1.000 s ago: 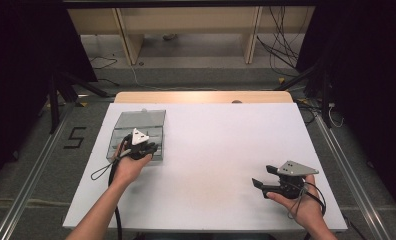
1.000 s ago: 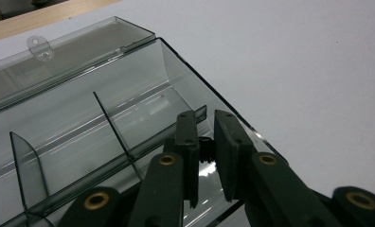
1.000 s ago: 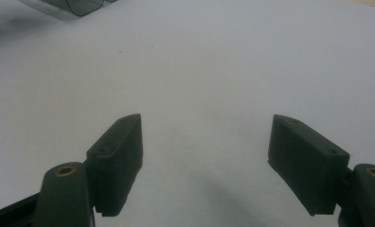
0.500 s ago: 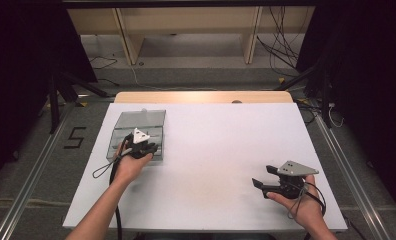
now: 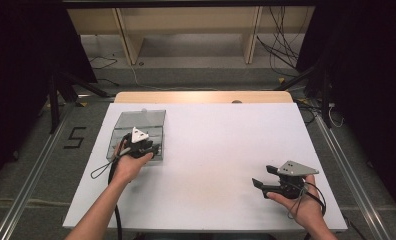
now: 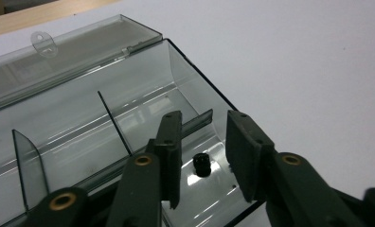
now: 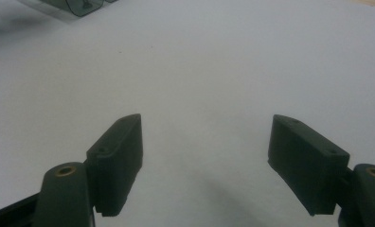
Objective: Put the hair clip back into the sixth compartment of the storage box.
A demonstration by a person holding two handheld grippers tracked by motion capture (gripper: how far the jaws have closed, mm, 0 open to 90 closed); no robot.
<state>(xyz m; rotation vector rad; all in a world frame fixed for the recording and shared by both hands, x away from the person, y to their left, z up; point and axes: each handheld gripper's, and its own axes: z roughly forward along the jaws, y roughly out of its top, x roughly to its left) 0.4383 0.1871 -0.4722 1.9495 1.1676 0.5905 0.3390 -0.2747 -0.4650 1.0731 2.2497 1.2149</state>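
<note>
A clear smoky plastic compartment box (image 5: 136,131) lies open on the left of the white table (image 5: 211,150), its lid (image 6: 72,52) folded back. My left gripper (image 5: 145,147) hovers over the box's near right corner. In the left gripper view its jaws stand a little apart above the end compartment (image 6: 195,142), and a small black knurled part (image 6: 202,164) rests on the compartment floor between them, untouched. My right gripper (image 5: 262,184) is held low over the bare table at the front right, jaws wide apart with nothing between them (image 7: 204,161).
Thin dividers (image 6: 113,120) split the box into several compartments. A wooden strip (image 5: 201,97) runs along the table's far edge. The box corner (image 7: 76,7) shows far off in the right gripper view. Cables trail from both grippers toward the person.
The left gripper has shifted very slightly over the box. The right gripper has stayed where it was.
</note>
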